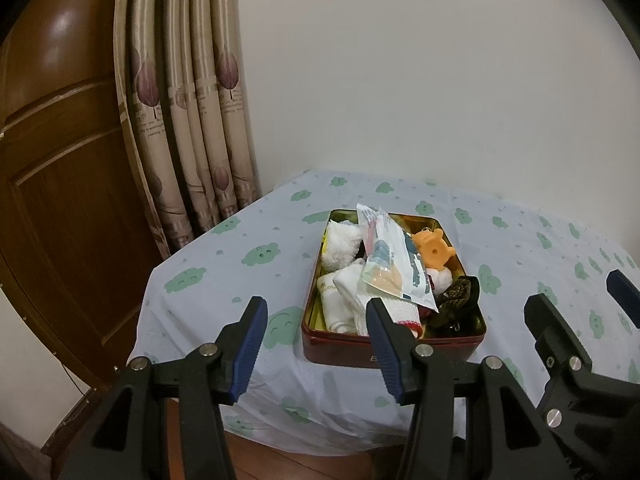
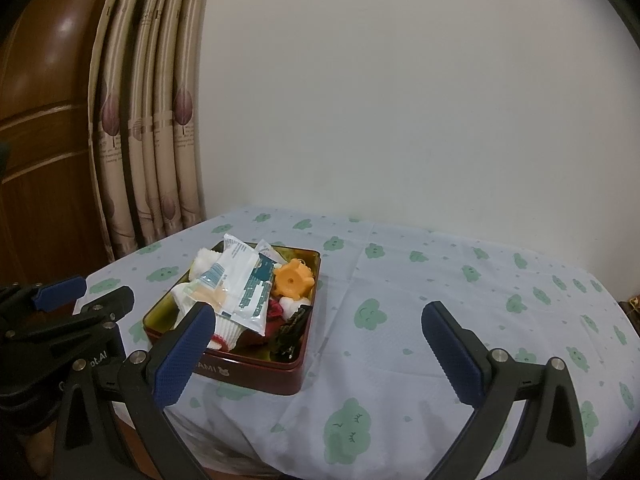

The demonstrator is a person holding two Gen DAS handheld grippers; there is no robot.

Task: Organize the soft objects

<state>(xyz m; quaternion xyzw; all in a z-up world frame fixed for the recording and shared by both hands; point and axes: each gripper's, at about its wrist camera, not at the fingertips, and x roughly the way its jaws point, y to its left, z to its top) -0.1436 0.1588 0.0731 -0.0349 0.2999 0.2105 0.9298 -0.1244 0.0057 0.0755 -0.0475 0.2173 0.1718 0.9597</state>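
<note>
Red tin w/ soft stuff just ahead of both wide-open claws.

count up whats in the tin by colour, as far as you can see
White cloth items: 3, a fluffy one, a folded one, a red-trimmed one
White plastic packets: 2, large, small
Orange toy: 1
Dark items: 1, black-brown bundle
Total: 7 visible; more may lie underneath in the red tin.
</note>
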